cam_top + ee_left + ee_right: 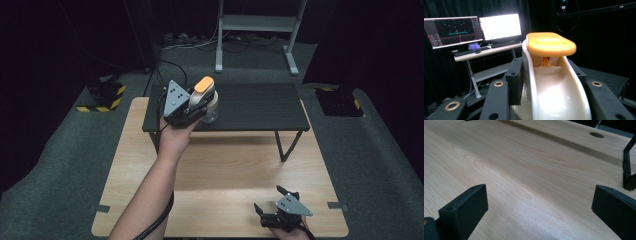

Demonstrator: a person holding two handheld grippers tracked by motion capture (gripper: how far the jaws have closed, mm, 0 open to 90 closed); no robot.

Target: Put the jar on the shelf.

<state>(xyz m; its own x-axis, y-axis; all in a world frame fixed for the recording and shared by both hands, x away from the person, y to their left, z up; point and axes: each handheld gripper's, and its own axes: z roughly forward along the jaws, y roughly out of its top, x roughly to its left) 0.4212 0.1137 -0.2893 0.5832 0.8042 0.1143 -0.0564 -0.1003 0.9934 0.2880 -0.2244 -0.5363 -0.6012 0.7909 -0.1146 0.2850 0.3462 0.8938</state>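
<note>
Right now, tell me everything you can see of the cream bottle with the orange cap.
The cream plastic bottle with the flat orange cap looks glossy and smooth, with a hollowed, scooped side under the oval cap. It stands about upright over the low black shelf, clamped between the left gripper's black fingers. Whether its base touches the shelf is unclear.

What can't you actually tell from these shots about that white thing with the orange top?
- Base of the white container: cut off by the bottom edge, left gripper view.
- Whether it touches the black shelf: left gripper hides it, high view.
- Contents: too small, high view.
</note>
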